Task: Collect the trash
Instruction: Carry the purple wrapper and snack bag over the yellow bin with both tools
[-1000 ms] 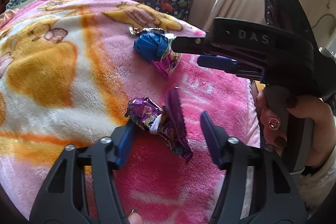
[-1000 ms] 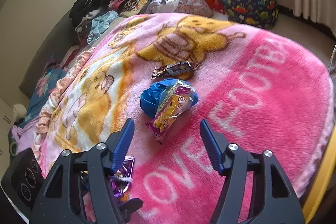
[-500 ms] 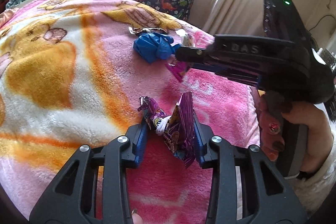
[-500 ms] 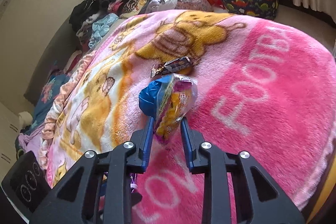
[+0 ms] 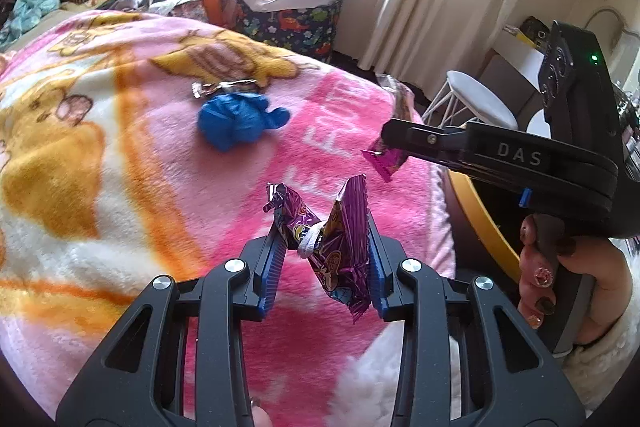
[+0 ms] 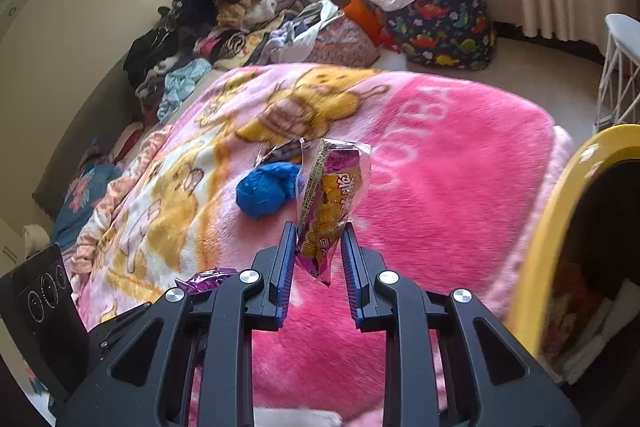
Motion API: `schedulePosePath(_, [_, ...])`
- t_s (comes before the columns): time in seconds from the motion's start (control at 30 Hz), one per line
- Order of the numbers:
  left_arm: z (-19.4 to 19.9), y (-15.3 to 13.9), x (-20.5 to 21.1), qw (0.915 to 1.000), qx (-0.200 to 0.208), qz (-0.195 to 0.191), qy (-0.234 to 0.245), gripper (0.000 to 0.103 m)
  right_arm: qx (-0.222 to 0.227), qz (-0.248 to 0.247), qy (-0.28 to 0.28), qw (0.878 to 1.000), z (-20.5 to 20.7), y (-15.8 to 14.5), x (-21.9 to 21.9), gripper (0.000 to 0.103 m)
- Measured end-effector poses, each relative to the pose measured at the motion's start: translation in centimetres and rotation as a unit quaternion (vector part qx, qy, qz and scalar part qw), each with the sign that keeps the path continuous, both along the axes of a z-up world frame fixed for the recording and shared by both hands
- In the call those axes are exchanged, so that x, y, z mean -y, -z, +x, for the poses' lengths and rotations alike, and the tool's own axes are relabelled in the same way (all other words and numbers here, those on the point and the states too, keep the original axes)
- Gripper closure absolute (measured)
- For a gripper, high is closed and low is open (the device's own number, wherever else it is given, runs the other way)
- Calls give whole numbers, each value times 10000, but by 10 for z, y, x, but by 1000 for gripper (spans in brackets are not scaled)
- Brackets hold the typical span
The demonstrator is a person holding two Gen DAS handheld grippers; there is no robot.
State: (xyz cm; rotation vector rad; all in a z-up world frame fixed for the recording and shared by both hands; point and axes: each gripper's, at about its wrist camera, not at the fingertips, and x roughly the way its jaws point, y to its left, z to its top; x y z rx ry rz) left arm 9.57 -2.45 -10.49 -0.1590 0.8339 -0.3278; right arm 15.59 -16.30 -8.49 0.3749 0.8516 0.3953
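Two wrappers are held up off the blanket [image 5: 380, 115], one in each claw. The purple wrapper [image 5: 332, 239] is pinched between the blue pads of the left claw [image 5: 326, 259], with its crumpled ends sticking up above the pads. The snack bag [image 6: 328, 203] is pinched near its bottom end by the right claw [image 6: 320, 259], and most of the bag stands tall and loose above the pads. In the left view the right claw is seen from the side, with a bit of the bag poking out at its tip.

More trash is left on the blanket: a blue ball of plastic [image 5: 236, 123] and, touching it on the far side, a shiny foil wrapper [image 5: 224, 89]. A yellow bin [image 6: 560, 219] is seen at the edge of the bed, close to the right claw, and it is likely where the trash is meant to go.

To do this step well, both claws should be kept squeezed until each is right over the bin's mouth. The snack bag is floppy and is held only low down, so it should be carried gently, or it may slip out. Each wrapper should be let go only when it is over the hole, so nothing is dropped on the floor.
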Motion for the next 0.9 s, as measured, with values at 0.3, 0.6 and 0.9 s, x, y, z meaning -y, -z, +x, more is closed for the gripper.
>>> schedulePosePath(0.3, [-3, -13, 27, 9995, 155, 52, 255, 74, 173, 113, 444, 9988, -18, -17, 46, 81])
schedulePosePath(0.6, [-3, -21, 54, 9985, 248, 73, 490, 74, 252, 121, 875, 9958, -35, -22, 88, 81])
schedulePosePath(0.9, [-3, -26, 75, 9969, 345, 98, 702, 74, 298, 125, 1173, 9926, -48, -22, 114, 81])
